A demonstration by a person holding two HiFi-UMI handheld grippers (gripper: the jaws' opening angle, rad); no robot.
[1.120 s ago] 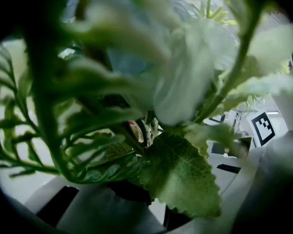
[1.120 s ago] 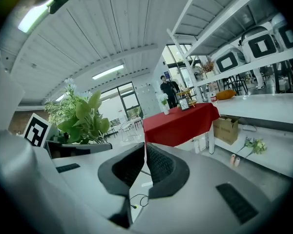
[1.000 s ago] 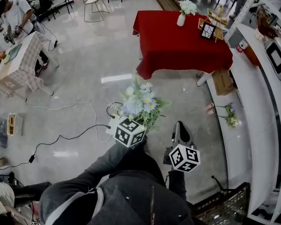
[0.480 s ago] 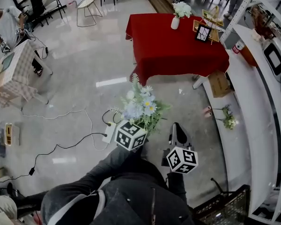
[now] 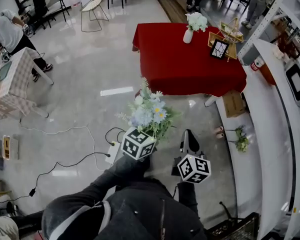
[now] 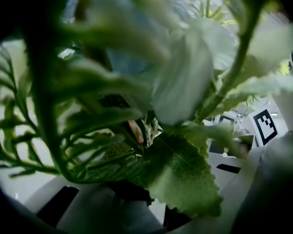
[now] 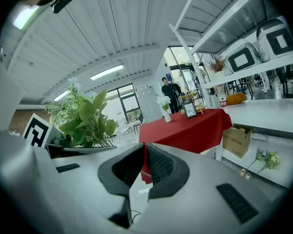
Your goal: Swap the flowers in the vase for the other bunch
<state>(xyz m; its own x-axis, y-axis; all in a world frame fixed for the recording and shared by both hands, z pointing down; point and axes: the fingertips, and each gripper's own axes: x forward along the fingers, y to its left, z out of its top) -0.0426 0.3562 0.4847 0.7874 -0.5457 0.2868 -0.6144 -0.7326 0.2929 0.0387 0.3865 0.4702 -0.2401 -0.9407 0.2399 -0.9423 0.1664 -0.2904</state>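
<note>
The left gripper (image 5: pixel 144 134) is clamped down on the stems of a bunch of flowers (image 5: pixel 151 111), pale blue and white blooms with plenty of green leaves. The left gripper view is basically nothing but blurry leaves and petals right up against the lens, so the stems themselves are tough to pick out there. The right gripper (image 7: pixel 144 147) is just beside it with its jaws pressed together and nothing between them.

Both are held out in front of the person over a shiny floor, with a power strip and cables (image 5: pixel 65 131) trailing off to the left. The vase (image 5: pixel 188 36) is well apart from the grippers, standing upright near the far edge of a table with a red cloth (image 5: pixel 180 64), and it has white flowers (image 5: pixel 196 20) in it. A framed picture (image 5: pixel 219 48) stands near the vase on the same table. A cardboard box (image 5: pixel 233 103) sits under the table's right corner. Along the right runs a white counter (image 5: pixel 270 114), and one more small bunch (image 5: pixel 241 140) lies on its edge. Far left, another person (image 5: pixel 7 31) stands by a checkered table (image 5: pixel 10 84).
</note>
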